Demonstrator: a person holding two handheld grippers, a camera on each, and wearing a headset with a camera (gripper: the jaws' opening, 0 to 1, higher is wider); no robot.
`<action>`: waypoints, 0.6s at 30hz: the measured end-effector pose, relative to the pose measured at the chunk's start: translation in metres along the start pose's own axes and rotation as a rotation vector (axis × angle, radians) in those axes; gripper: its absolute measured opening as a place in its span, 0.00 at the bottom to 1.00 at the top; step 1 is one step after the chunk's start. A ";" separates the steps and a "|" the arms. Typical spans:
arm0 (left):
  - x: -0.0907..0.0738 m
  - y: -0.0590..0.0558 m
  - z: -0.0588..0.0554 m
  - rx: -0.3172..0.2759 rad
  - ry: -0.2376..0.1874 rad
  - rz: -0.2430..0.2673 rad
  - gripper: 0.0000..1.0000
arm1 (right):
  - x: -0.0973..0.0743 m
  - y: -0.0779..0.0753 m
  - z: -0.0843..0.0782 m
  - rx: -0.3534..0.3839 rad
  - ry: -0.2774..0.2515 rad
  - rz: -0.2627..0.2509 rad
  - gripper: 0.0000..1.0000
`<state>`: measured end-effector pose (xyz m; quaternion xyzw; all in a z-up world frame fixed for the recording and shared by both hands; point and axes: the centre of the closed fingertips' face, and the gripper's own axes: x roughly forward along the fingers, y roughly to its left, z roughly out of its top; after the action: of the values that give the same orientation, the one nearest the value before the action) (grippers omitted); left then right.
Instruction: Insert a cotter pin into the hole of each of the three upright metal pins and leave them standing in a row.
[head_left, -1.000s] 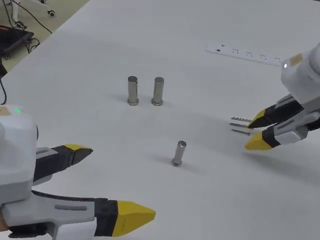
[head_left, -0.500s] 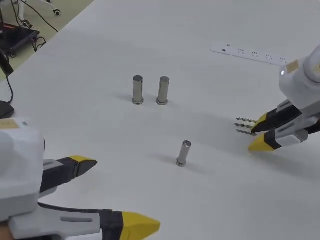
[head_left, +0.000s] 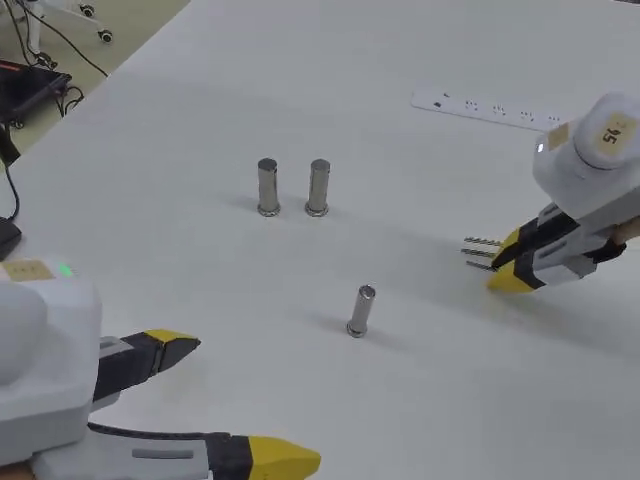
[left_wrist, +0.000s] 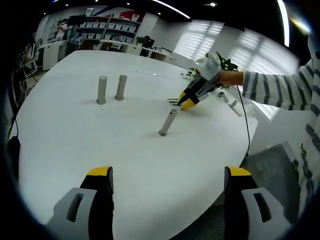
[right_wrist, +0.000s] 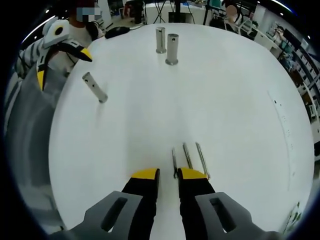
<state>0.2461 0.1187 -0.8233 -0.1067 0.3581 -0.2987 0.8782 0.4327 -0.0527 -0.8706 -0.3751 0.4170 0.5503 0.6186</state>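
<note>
Two metal pins (head_left: 267, 187) (head_left: 318, 187) stand upright side by side on the white table. A third pin (head_left: 360, 310) stands alone nearer to me. Three cotter pins (head_left: 480, 252) lie flat at the right. My right gripper (head_left: 508, 262) sits low at their near ends. In the right gripper view its jaws stand close together with a narrow gap, and the leftmost cotter pin (right_wrist: 174, 162) reaches into that gap; the gripper's midpoint (right_wrist: 169, 176) touches nothing that I can see. My left gripper (head_left: 240, 405) hovers wide open at the bottom left, with nothing between its jaws (left_wrist: 169, 172).
A white power strip (head_left: 490, 107) lies at the far right of the table (head_left: 200, 270). Beyond the table's left edge is floor with cables and a dark device (head_left: 30, 85). A striped sleeve (left_wrist: 280, 85) holds the right gripper.
The right gripper's jaws have narrowed and dropped onto the near ends of the cotter pins. The left gripper and the three metal pins stay as they were.
</note>
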 end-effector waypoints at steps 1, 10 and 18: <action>0.000 -0.001 0.001 0.011 0.001 -0.001 0.92 | 0.000 -0.001 0.000 0.014 0.009 -0.007 0.17; 0.001 -0.005 0.007 0.053 0.001 0.004 0.91 | 0.003 0.001 0.004 -0.007 0.048 -0.034 0.07; 0.002 -0.006 0.012 0.074 -0.002 0.005 0.90 | 0.003 0.001 0.005 -0.073 0.116 -0.034 0.03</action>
<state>0.2526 0.1130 -0.8134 -0.0736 0.3465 -0.3093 0.8825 0.4329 -0.0466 -0.8713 -0.4357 0.4254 0.5317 0.5886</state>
